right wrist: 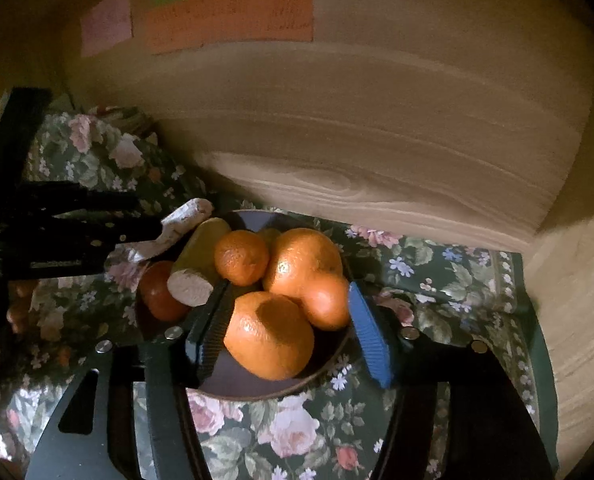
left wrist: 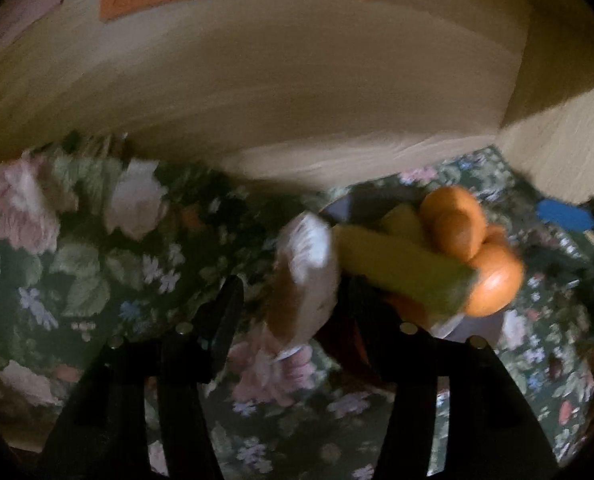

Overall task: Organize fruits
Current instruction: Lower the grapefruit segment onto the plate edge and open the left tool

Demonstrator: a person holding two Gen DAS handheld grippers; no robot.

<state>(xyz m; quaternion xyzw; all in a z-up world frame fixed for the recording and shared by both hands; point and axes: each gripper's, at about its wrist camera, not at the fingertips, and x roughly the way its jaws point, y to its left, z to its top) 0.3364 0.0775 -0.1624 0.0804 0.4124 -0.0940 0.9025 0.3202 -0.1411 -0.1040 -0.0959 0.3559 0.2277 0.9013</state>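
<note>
The right tool (right wrist: 287,334) stands open, its fingers straddling the front orange (right wrist: 269,336) without pressing it. That orange lies in the dark bowl (right wrist: 325,372) on the floral table (right wrist: 437,280), with 3 more oranges behind it. The left tool (left wrist: 293,320) stands open at the bowl's left; a pale peel piece (left wrist: 305,280) lies between its fingers.

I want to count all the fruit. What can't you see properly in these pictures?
- Left wrist view: motion blur smears the banana and oranges.
- Right wrist view: the front orange hides the bowl bottom.
- Right wrist view: banana half hides a red fruit.
</note>
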